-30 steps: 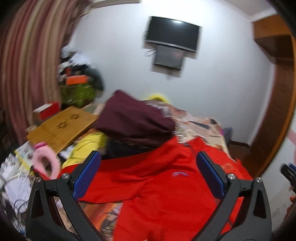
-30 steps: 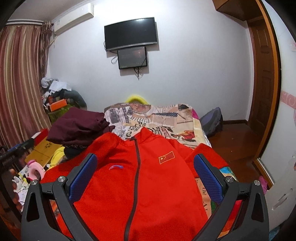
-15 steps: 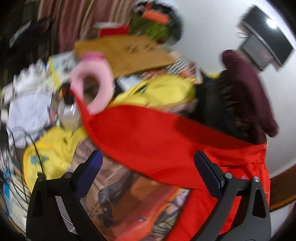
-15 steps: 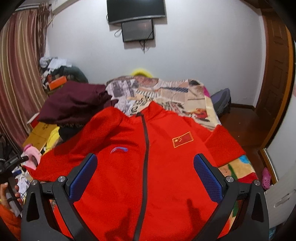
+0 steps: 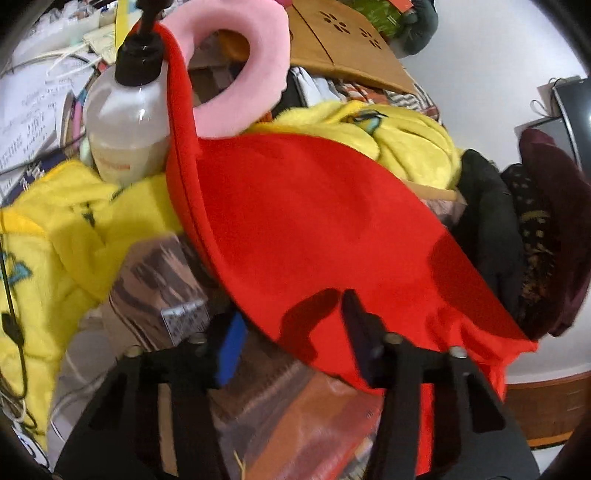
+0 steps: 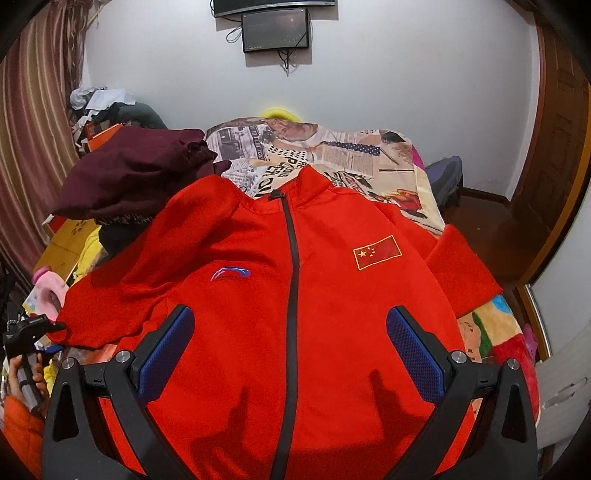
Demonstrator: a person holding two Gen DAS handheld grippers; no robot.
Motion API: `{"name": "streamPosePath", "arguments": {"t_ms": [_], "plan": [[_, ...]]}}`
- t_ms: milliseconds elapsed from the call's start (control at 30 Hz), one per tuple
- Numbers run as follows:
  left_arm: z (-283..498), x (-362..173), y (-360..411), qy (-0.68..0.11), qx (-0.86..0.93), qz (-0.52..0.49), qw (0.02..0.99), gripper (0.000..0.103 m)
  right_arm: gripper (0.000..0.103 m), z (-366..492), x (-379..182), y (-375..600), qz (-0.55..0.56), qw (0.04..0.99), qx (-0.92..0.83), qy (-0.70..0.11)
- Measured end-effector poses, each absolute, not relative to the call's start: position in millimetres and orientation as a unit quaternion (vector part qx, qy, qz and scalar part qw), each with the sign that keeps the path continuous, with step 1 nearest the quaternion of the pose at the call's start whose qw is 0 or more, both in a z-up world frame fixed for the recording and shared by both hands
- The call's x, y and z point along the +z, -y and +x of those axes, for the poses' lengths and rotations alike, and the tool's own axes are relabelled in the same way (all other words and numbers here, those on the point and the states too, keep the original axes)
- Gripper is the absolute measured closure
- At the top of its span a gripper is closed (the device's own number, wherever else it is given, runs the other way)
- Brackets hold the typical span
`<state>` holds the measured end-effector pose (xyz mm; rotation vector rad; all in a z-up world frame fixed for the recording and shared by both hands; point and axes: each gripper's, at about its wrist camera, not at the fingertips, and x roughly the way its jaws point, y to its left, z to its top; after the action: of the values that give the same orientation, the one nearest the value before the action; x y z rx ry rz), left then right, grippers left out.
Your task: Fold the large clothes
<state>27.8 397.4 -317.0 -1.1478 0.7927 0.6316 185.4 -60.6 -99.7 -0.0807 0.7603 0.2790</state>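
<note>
Left wrist view looks steeply down, close on the red jacket point(image 5: 314, 229) sleeve; right wrist view overlooks the whole jacket.

Landmark: patterned bedspread point(image 6: 354, 162).
- Maroon garment pile point(image 6: 129, 181) on its left edge, over dark clothes.
- Yellow plush blanket point(image 5: 406, 136) left of bedspread, heaped low.
- Pink ring cushion point(image 5: 255, 62) beyond yellow blanket, leaning against clear pump bottle point(image 5: 125, 122).
- Wooden lap desk point(image 5: 343, 48) further left, cut-out marks on top.
- Striped curtain point(image 6: 33, 147) along left wall.
- Two wall screens point(image 6: 275, 29) above bed head, upper one cropped.
- Backpack, possibly, point(image 6: 445, 181) on floor right of bedspread.
- Wooden door point(image 6: 557, 140) far right.
</note>
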Motion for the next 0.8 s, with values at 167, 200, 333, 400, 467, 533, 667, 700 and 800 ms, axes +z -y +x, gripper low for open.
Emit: {"name": "streamPosePath", "arguments": {"t_ms": [167,200,333,400,467,533,667,700,800], "plan": [[51,-300,-387,-0.382,0.348,-0.406,0.754,0.096,0.0,189,-101,62,-0.04,0.918,0.129,-0.372],[57,-292,-381,-0.385,0.359,-0.377,0.762,0.097,0.0,190,-101,61,-0.04,0.918,0.128,-0.372],[70,-257,-366,-0.363,0.363,-0.325,0.794,0.099,0.0,194,-101,67,-0.037,0.919,0.123,-0.373],[75,-232,-358,-0.341,0.348,-0.315,0.815,0.1,0.0,194,-101,69,-0.033,0.92,0.121,-0.371],[82,-201,-346,-0.315,0.332,-0.292,0.84,0.1,0.0,195,-101,71,-0.028,0.92,0.121,-0.371],[86,-171,-332,-0.29,0.316,-0.267,0.863,0.101,0.0,195,-100,75,-0.022,0.921,0.122,-0.368],[99,-114,-288,-0.239,0.267,-0.215,0.909,0.101,0.0,194,-100,80,-0.02,0.923,0.122,-0.363],[101,-104,-278,-0.229,0.255,-0.205,0.917,0.101,0.0,195,-100,81,-0.02,0.924,0.122,-0.362],[116,-74,-246,-0.204,0.208,-0.174,0.941,0.101,0.0,196,-99,88,-0.018,0.925,0.121,-0.359]]}}
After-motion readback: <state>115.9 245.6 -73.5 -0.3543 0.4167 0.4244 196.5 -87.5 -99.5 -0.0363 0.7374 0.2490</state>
